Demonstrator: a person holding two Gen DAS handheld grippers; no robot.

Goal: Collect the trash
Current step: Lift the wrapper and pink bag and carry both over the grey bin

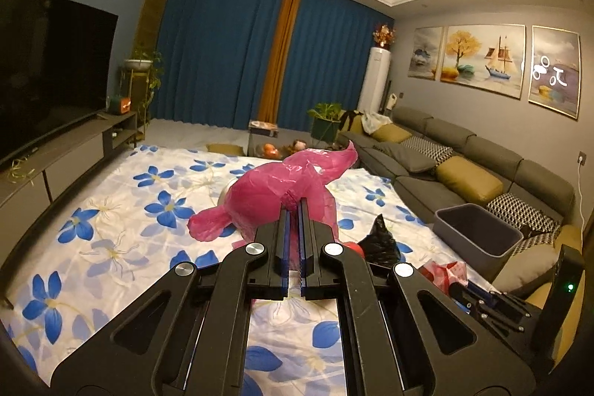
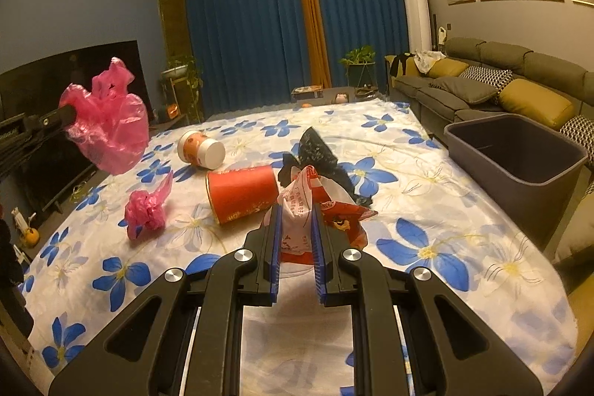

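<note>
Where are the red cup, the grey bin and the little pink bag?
red cup (image 2: 243,193), right wrist view, its side wall
grey bin (image 2: 519,173), right wrist view, its front wall
little pink bag (image 2: 146,210), right wrist view, its crumpled middle

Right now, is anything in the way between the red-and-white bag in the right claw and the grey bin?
Nothing visible blocks it. The right claw grips the red-and-white plastic bag; the grey bin stands open to its right, with only flowered sheet between. The black bag lies behind, off that path.
</note>
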